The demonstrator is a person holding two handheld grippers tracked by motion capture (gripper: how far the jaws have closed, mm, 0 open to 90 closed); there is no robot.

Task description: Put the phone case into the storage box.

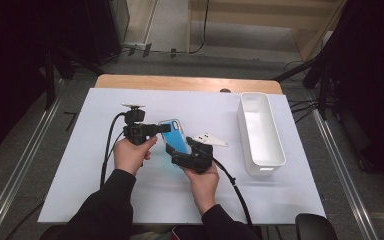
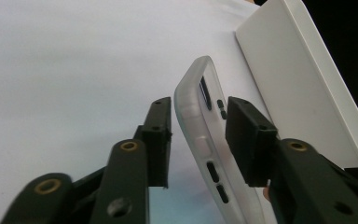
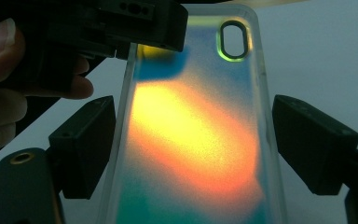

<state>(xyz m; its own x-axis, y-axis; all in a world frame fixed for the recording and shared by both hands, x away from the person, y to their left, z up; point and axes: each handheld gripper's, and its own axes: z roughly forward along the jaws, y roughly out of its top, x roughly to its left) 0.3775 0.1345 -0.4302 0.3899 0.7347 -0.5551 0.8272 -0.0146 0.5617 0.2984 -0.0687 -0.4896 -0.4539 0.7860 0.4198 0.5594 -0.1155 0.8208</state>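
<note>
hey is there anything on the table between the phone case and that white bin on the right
Yes: a small white object lies on the table between the phone case and the white bin, just right of the case. Otherwise that stretch looks bare.

Both of the person's forearms wear dark, long sleeves (image 1: 111, 200), and each bare hand carries a matt black plastic two-jaw gripper, the left gripper (image 1: 156, 128) and the right gripper (image 1: 180, 150), with blocky square pads, brass-coloured pivot rivets (image 2: 129, 146), a trailing black cable (image 1: 108, 145) and a pale top plate (image 1: 209, 138).
</note>
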